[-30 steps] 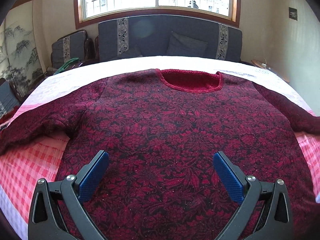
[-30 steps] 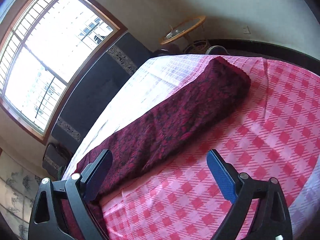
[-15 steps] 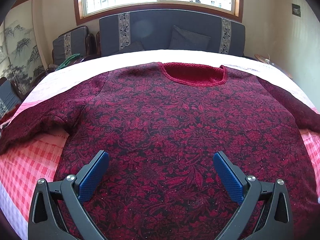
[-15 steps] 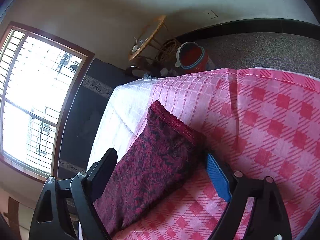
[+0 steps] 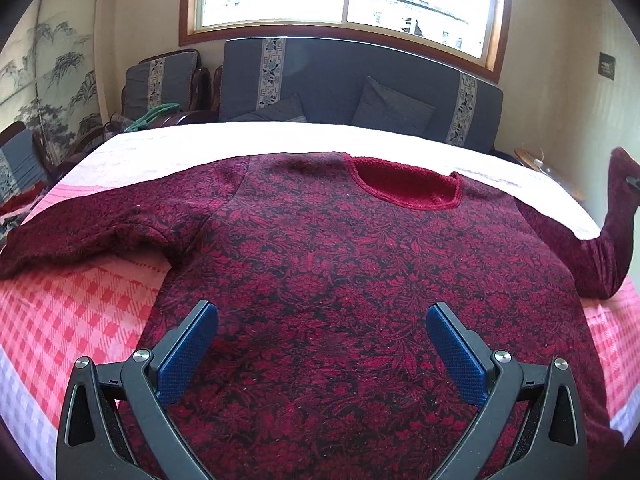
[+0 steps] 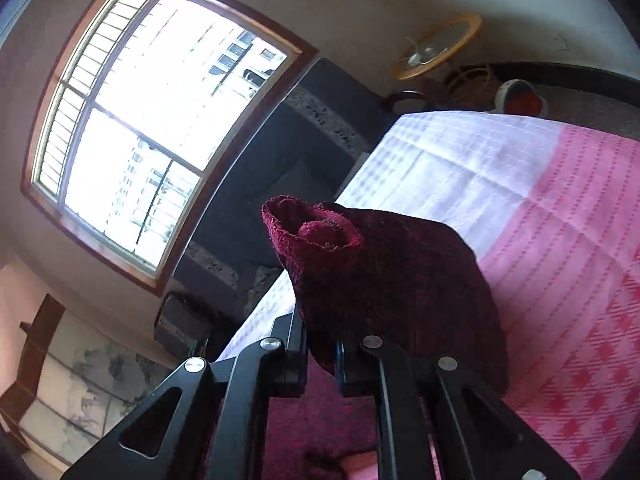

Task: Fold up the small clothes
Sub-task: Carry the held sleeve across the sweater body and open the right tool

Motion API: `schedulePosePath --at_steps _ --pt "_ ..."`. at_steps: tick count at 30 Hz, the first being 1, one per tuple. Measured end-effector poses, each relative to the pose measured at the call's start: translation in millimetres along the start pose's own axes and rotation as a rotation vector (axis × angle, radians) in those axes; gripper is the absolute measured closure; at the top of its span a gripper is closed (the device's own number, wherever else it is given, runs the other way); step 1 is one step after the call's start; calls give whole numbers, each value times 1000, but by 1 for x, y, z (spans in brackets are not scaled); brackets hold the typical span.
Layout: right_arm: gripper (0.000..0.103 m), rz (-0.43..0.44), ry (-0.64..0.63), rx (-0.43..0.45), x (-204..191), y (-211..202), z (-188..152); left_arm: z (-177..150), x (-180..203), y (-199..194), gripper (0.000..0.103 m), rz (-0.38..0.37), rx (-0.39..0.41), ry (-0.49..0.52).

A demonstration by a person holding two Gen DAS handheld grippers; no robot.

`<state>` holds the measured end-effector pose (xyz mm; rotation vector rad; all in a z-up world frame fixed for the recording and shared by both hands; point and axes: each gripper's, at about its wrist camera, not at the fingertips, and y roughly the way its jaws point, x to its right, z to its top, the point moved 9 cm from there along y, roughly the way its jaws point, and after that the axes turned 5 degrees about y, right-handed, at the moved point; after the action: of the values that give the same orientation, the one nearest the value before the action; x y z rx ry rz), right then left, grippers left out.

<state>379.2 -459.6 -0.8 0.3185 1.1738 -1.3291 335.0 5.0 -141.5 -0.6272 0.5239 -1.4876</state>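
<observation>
On the pink checked bed, the dark red floral knit sweater lies flat, but its sleeve, earlier flat, now rises, pinched by the closing right gripper. Left gripper hovers wide open above the hem.

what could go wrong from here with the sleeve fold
The right gripper is closing on the sleeve just behind its cuff, so only a short bite lies between the fingers and it might slip out. The left gripper hovers open over the sweater without pinning it, so pulling the sleeve across could drag or wrinkle the body on the checked bedspread.
</observation>
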Motion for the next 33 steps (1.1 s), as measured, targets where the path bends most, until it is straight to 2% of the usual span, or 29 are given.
schedulePosePath --at_steps 3,6,11,15,18,22,24,26,28,31,33 --pt "93 97 -105 -105 -92 58 -72 2 -28 -14 0 10 -2 -66" --pt "93 128 -190 -228 -148 117 -161 0 -55 -23 0 22 -4 -96" --pt "93 129 -273 -433 -182 189 -300 -16 -88 -22 0 54 -34 -79" --pt "93 70 -377 -508 -183 215 -368 -31 -103 -14 0 24 -70 -118" --pt "91 44 -454 -513 -187 223 -390 -39 -109 -9 0 -1 -79 -158" --pt "87 55 -457 -528 -185 227 -396 -44 -115 -10 0 -36 -76 -198" --pt "78 73 -436 -551 -188 228 -397 -45 -114 -12 0 -40 -64 -200" --pt "49 115 -406 -591 -190 229 -405 -46 -111 -17 0 -32 -55 -194" --pt "32 172 -382 -608 -195 223 -409 -46 -112 -21 0 -29 -49 -191" --pt "32 289 -297 -623 -205 207 -404 -47 -117 -23 0 -63 -64 -213" --pt "32 316 -264 -639 -203 192 -398 -43 -131 -25 0 -106 -78 -265"
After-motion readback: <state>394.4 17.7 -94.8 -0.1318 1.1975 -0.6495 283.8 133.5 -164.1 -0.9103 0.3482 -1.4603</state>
